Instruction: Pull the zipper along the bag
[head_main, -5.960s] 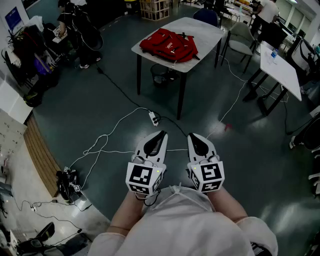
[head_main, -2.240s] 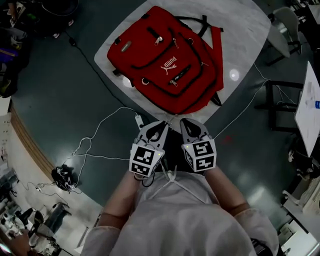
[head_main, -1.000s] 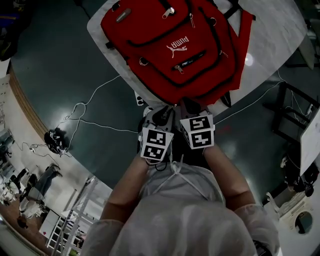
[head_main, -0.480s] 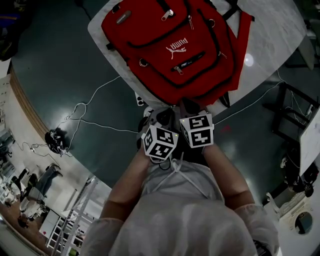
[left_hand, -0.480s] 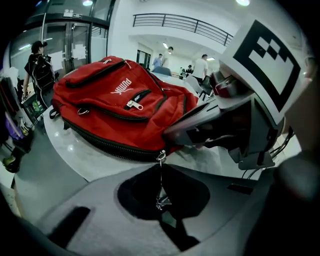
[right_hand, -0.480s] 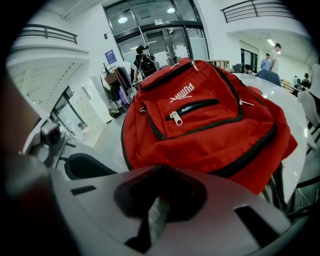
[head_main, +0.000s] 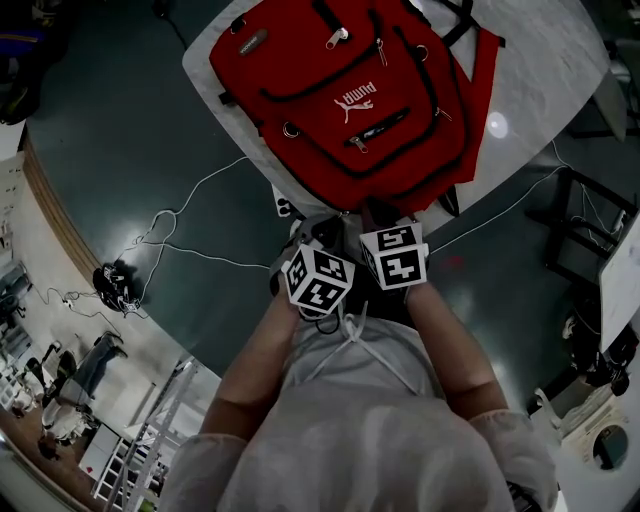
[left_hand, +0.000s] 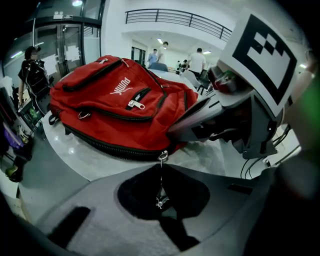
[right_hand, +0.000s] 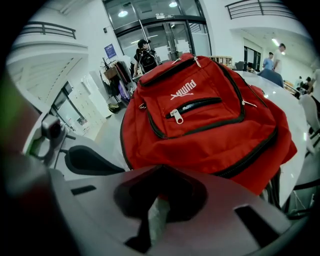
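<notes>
A red backpack lies flat on a pale table, front pockets up. Both grippers are at its near edge. In the left gripper view the backpack fills the far half. My left gripper is shut on the metal zipper pull of the black main zipper at the bag's rim. It shows in the head view as the left gripper, rolled to one side. My right gripper is shut, its tips against the bag's lower edge. Whether it pinches fabric is hidden.
White cables and a power strip lie on the dark floor left of the table. A second white table stands at the right. Several people stand far off in both gripper views.
I have walked up to the table over the earlier frames. In the last second the left gripper has rolled, so its marker cube sits tilted and closer to the right one. The right gripper has barely moved.
</notes>
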